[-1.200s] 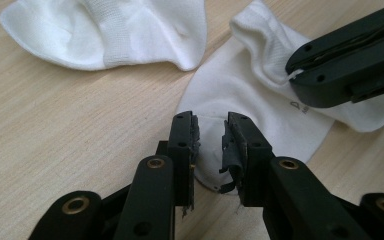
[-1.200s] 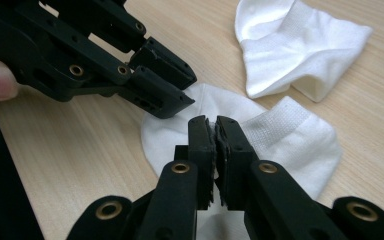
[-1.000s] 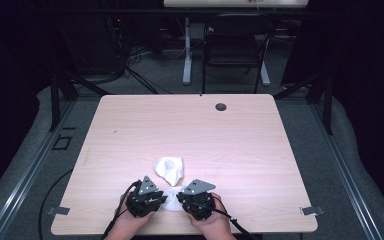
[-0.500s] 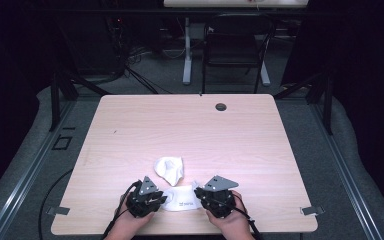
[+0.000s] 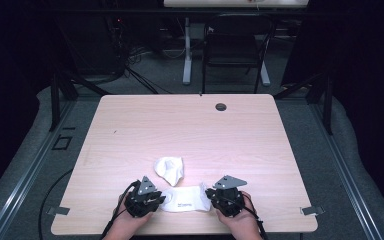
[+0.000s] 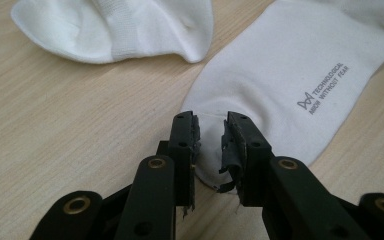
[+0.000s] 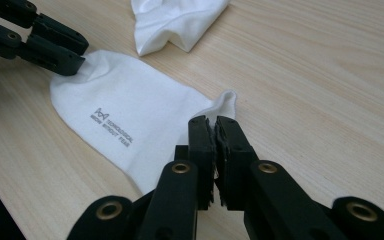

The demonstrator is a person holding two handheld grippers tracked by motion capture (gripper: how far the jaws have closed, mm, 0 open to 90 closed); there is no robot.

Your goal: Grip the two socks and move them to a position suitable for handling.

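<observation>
A person's two hands come in from the near edge of a pale wooden surface (image 5: 190, 130), each holding a pair of black tongs low over the wood. The left tongs (image 5: 156, 201) point to the right, and the right tongs (image 5: 211, 194) point to the left, so the two face each other across a flat white sock (image 5: 184, 199) lying between them near the front edge.

In the left gripper view, the left tongs (image 6: 211, 131) have the rounded end of the flat white sock (image 6: 290, 85) pinched between their pads; a narrow gap shows between the jaws where the cloth sits. Grey lettering is printed on the sock's side.

In the right gripper view, the right tongs (image 7: 215, 125) are pressed almost together on the opposite end of the flat white sock (image 7: 130, 120), where a small peak of cloth stands up just past the pads. The sock lies stretched flat between the two grips, resting on the wood. The left tongs (image 7: 72, 62) are seen at the upper left of that view, biting the far end.

A second white sock (image 5: 170, 170) lies crumpled just behind the first, close to it but, as far as I can tell, not touching. It is free of both tongs.

Far back on the surface is a small dark round cable hole (image 5: 221, 106). Beyond the surface stands a dark chair (image 5: 235, 50) on a grey floor. Cables trail from both tongs past the near edge.
</observation>
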